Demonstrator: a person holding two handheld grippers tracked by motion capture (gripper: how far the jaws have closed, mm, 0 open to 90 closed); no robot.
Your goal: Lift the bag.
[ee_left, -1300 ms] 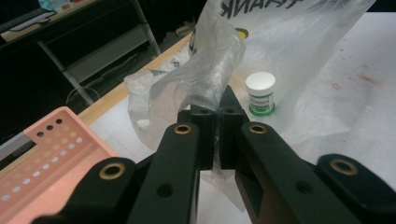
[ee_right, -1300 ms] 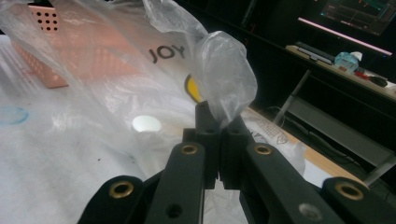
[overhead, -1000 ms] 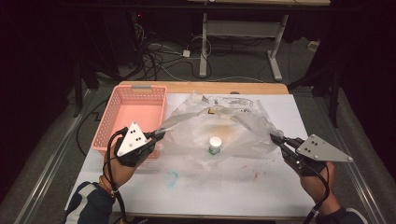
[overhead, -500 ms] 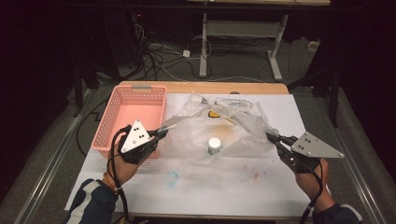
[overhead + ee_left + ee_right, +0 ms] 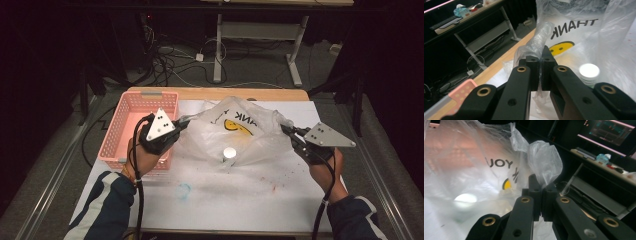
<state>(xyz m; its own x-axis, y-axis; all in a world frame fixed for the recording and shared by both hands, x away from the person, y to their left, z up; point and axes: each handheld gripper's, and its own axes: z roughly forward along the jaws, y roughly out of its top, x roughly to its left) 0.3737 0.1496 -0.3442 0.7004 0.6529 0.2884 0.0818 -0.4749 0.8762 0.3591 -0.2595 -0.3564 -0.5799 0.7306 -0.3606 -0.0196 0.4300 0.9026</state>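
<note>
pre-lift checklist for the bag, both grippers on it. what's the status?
1. Left gripper clamped on the plastic bag handle: ok, film pinched between shut jaws.
2. Right gripper clamped on the other handle: ok.
3. Small white-lidded jar inside the bag: ok, seen through the film.
4. Jar upright: ok, lid faces up.
5. Pink basket clear of the bag: ok, beside it, left.
6. Grip firm enough for lifting: cannot tell.

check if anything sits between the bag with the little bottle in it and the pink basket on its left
Nothing visible does. The clear plastic bag with the yellow smiley, holding a white-capped bottle, is pinched at its handles by the left gripper and right gripper. The left gripper itself hangs at the near rim of the pink plastic basket.
</note>
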